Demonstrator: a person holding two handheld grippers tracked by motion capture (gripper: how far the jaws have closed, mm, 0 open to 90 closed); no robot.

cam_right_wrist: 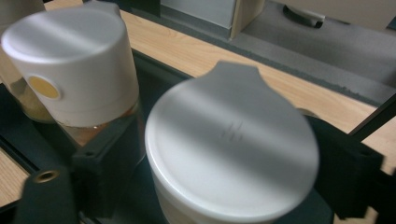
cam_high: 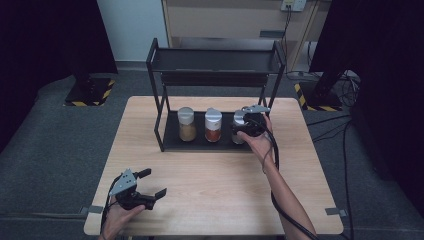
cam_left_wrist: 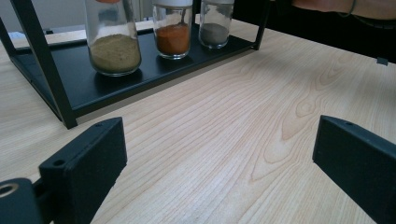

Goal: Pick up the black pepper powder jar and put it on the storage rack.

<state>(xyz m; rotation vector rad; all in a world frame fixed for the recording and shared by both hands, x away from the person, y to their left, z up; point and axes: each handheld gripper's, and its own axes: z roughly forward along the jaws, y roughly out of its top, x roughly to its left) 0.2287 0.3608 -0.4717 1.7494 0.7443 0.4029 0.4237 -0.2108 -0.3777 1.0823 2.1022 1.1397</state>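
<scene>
Right gripper (cam_high: 245,126) jaws straddle the grey spice jar (cam_right_wrist: 232,149) on the rack (cam_high: 172,141), apparently without pressing; left gripper (cam_high: 150,184) rests wide-jawed, idle.

No words, brands or numbers can be read anywhere. The only signs are yellow-and-black hazard stripes on the stand base (cam_high: 90,93) at the left of the high view and on another base (cam_high: 316,98) at the right.

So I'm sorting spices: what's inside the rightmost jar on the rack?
The rightmost jar holds grey powder at its bottom. In the high view the right gripper hides most of it.
</scene>
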